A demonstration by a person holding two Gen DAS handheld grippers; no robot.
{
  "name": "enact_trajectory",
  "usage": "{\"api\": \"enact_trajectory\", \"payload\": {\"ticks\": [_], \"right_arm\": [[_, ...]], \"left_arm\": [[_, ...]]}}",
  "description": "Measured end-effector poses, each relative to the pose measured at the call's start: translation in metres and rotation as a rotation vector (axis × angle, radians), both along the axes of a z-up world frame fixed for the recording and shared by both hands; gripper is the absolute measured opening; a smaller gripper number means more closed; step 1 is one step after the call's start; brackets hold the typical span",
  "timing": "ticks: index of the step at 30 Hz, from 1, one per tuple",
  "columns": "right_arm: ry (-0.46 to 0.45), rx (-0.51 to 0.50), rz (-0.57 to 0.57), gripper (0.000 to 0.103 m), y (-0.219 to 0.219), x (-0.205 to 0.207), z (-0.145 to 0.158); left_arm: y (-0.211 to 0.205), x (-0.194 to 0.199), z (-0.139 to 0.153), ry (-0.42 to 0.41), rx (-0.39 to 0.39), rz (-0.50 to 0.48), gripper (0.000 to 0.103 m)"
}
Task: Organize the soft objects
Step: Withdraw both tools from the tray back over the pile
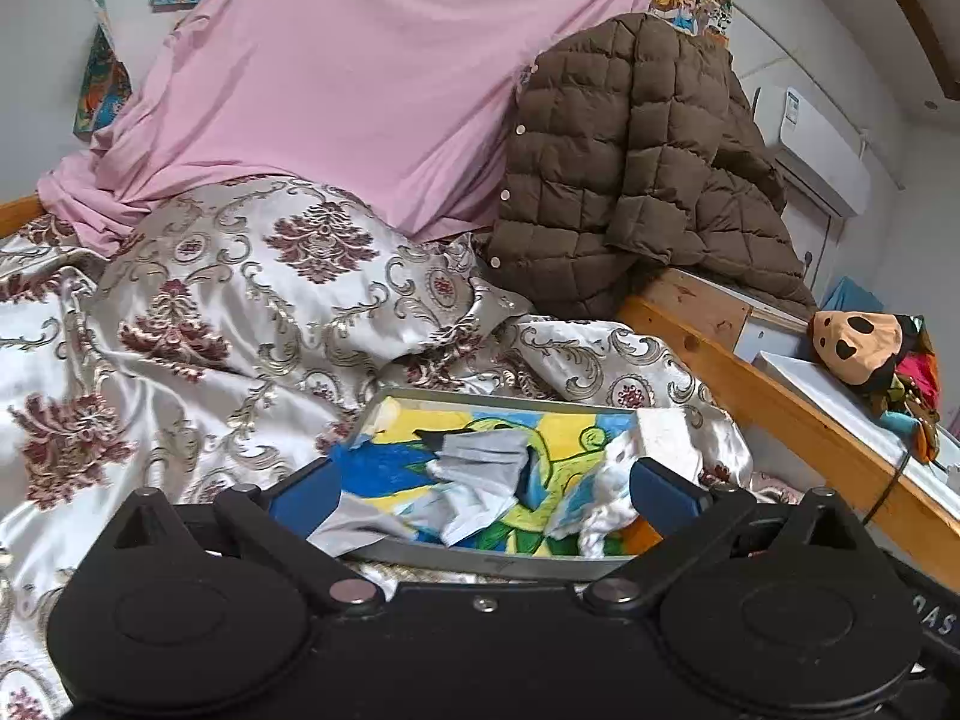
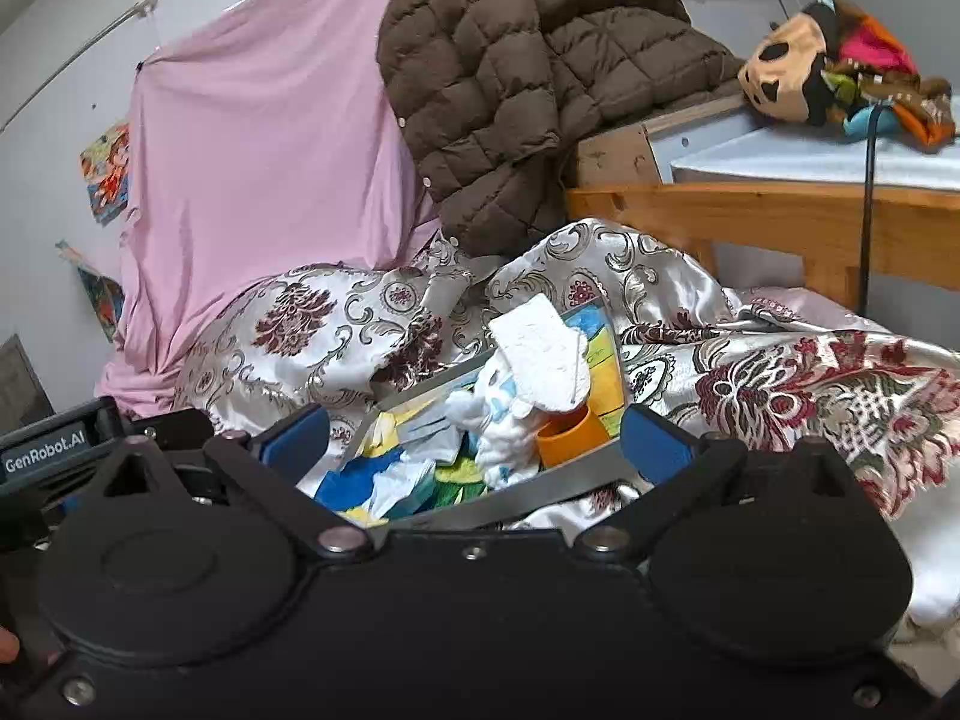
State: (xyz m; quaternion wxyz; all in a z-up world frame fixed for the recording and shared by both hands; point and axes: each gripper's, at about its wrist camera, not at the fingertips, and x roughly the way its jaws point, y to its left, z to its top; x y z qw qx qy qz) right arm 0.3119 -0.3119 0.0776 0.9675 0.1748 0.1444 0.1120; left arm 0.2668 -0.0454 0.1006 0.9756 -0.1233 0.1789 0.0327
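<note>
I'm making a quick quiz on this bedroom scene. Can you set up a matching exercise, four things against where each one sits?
Things:
1. brown quilted jacket
2. plush toy
3. pink sheet
4. orange cup

Places:
A. in the picture-lined tray on the bed
B. hung up against the wall
C. on the white surface past the wooden rail
D. draped over the bed's corner post

Pairs: 1-D, 2-C, 3-B, 4-A
</note>
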Motion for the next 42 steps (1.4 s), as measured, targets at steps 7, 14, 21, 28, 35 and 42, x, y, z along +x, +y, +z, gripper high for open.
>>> {"api": "enact_trajectory", "payload": {"ticks": [7, 14, 21, 28, 35, 42], "right_arm": [[-0.042, -0.070, -0.004, 0.102, 0.020, -0.049, 0.002], [-0.058, -0.136, -0.007, 0.102, 0.035, -0.098, -0.008], [-0.028, -0.219, 0.032, 0.102, 0.053, -0.144, -0.024], [0.036, -0.269, 0.088, 0.102, 0.072, -0.181, -0.038], [0.095, -0.319, 0.114, 0.102, 0.091, -0.214, -0.053], [0.148, -0.354, 0.132, 0.102, 0.106, -0.227, -0.066]], "left_arm": [[0.029, -0.043, -0.013, -0.011, -0.014, 0.015, 0.102], [0.047, -0.092, -0.024, -0.041, -0.002, 0.001, 0.102], [0.062, -0.125, -0.045, 0.006, 0.000, -0.018, 0.102], [0.072, -0.150, -0.063, 0.081, 0.006, -0.033, 0.102], [0.084, -0.163, -0.090, 0.166, -0.043, -0.006, 0.102], [0.092, -0.166, -0.107, 0.248, -0.055, 0.027, 0.102]]}}
